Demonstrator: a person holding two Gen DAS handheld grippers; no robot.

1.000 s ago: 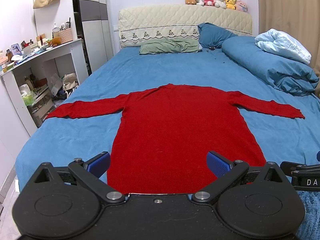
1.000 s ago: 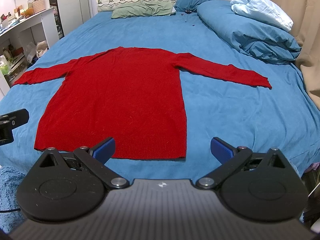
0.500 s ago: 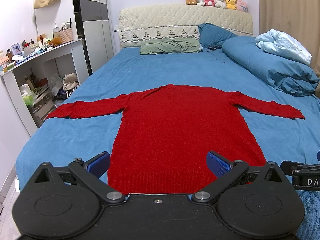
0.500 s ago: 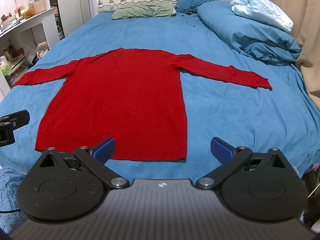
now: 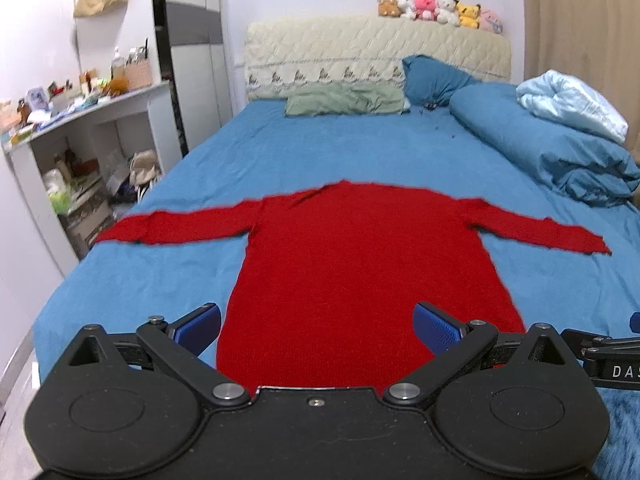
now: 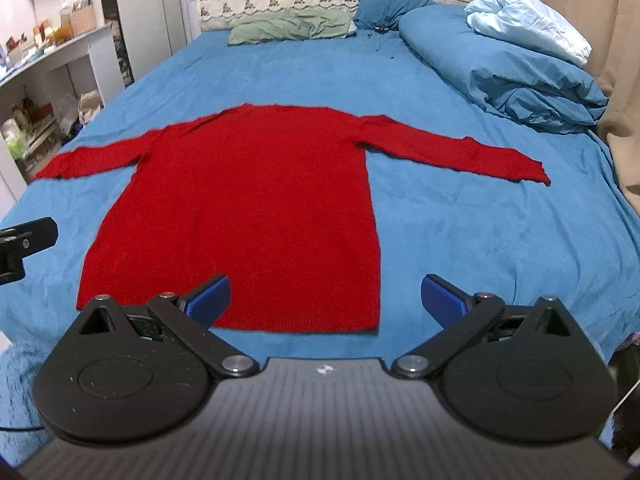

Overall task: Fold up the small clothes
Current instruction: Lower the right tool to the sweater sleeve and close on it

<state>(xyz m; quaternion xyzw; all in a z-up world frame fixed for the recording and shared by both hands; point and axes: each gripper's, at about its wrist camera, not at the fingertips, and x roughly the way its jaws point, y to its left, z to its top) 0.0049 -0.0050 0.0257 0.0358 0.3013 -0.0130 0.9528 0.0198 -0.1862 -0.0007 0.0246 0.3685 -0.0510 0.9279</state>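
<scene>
red sweater [image 6: 256, 204] flat, sleeves spread, on blue bed [image 6: 460, 248] | left gripper [image 5: 316, 322] fingers apart; right gripper [image 6: 326, 296] likewise, both empty, near hem | fold: pinch one cuff cleanly, probably single layer; carry across body

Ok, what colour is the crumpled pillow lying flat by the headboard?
Sage green pillow, clearest in the left wrist view.
</scene>
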